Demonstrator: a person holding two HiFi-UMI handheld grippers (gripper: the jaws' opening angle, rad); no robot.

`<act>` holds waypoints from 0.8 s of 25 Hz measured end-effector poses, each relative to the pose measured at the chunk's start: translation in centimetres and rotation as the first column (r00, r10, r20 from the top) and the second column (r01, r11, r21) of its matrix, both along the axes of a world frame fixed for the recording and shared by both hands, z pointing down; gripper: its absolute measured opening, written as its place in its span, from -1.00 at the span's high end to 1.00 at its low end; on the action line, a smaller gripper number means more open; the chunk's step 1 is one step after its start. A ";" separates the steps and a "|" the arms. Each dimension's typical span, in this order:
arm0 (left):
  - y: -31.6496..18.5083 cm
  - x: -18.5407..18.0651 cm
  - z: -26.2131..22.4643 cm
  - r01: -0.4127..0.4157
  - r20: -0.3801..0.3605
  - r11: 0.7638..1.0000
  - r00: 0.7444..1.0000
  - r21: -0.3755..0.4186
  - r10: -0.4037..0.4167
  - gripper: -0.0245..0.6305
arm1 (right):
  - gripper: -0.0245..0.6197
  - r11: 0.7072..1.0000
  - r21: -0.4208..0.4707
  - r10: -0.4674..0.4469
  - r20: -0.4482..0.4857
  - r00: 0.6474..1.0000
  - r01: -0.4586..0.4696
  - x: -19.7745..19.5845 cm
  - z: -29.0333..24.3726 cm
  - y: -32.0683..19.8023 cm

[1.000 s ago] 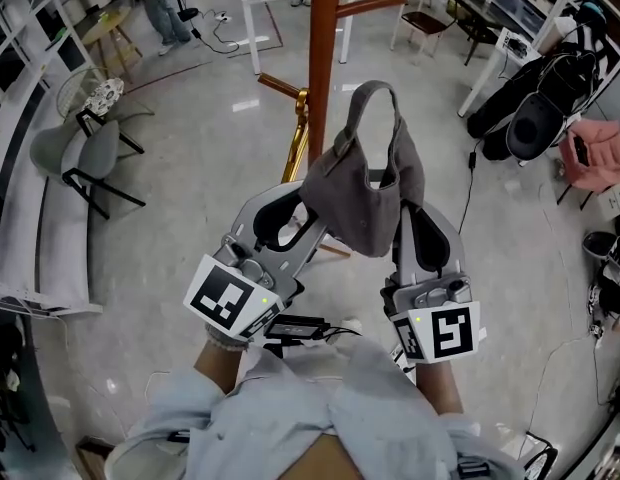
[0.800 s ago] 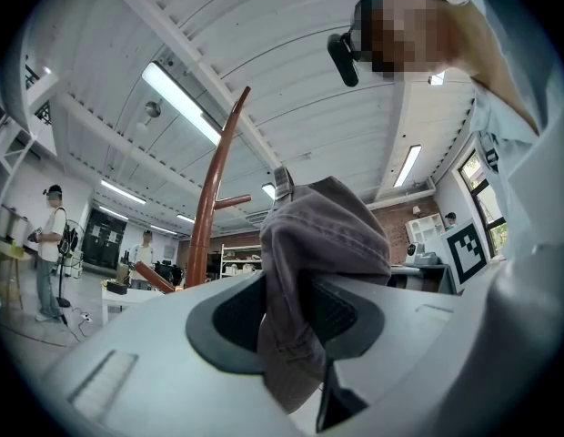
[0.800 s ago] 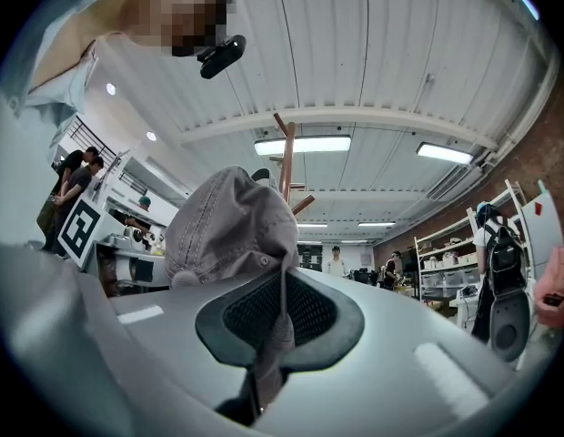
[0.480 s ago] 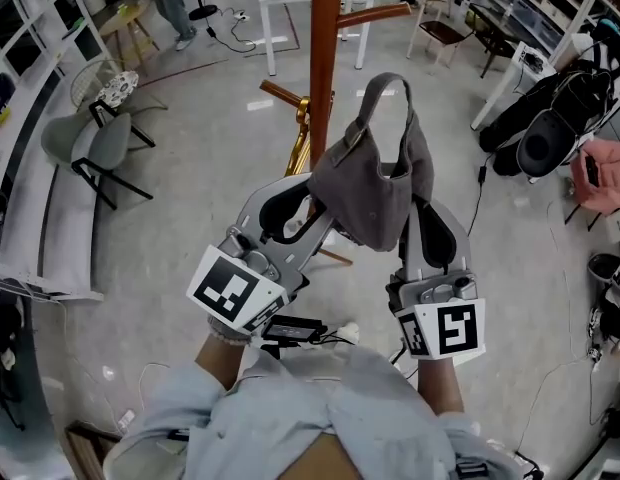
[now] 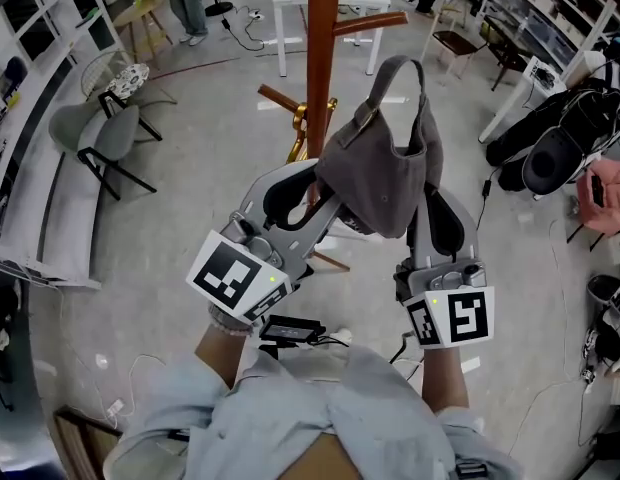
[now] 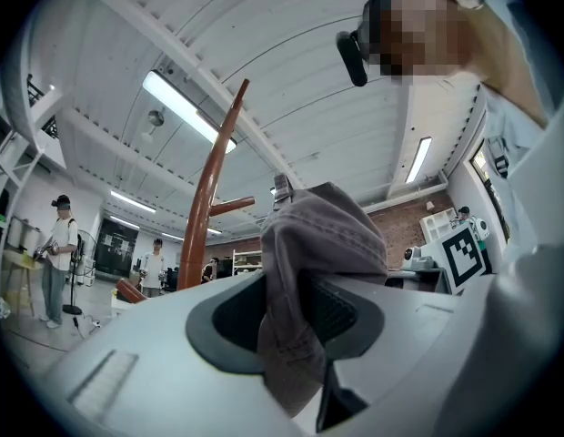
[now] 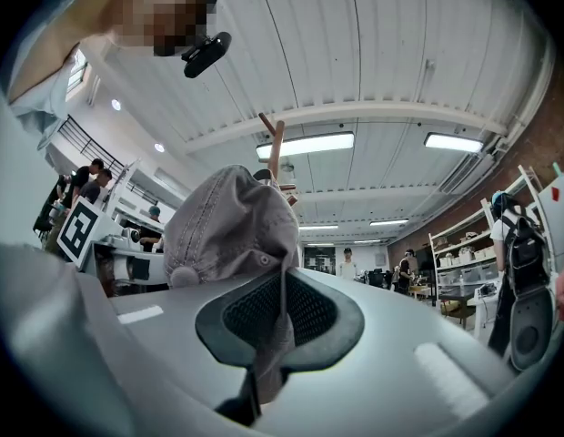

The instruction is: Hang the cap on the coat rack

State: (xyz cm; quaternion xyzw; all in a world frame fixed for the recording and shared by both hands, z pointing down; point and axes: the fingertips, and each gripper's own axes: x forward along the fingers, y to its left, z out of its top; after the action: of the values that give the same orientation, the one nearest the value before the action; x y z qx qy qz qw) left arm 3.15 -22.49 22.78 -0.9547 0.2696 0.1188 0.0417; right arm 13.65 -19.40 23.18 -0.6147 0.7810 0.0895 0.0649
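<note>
The cap (image 5: 380,173) is held aloft, pinched at its edges by the left claw (image 5: 312,190) and right claw (image 5: 427,200), just beside the rack (image 5: 322,58). If its strap loop (image 5: 398,76) is not opened over a peg (image 5: 375,20), the cap could be dropped.
</note>
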 end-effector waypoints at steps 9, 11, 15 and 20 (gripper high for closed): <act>-1.6 1.1 -0.9 0.044 -0.020 0.999 0.999 -0.002 -0.044 0.56 | 0.88 0.999 0.004 -0.036 0.003 0.999 0.036 1.3 -0.8 -2.3; -1.8 1.2 -1.0 0.053 -0.026 0.999 0.998 0.002 -0.053 0.56 | 0.88 0.999 0.007 -0.037 0.003 0.999 0.037 1.4 -0.8 -2.6; -2.4 1.5 -1.4 0.070 -0.033 0.997 0.997 0.009 -0.070 0.56 | 0.88 0.999 0.010 -0.047 0.006 0.999 0.047 1.8 -1.1 -3.6; -3.5 1.8 -1.9 0.085 -0.042 0.996 0.996 0.002 -0.085 0.56 | 0.88 0.998 0.006 -0.056 0.001 0.998 0.056 2.2 -1.6 -4.9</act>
State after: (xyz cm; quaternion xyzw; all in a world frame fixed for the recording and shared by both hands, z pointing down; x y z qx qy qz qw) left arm 4.99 -25.99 20.90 -0.9396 0.3106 0.1372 0.0430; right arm 15.83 -24.33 21.62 -0.5926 0.7975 0.0893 0.0697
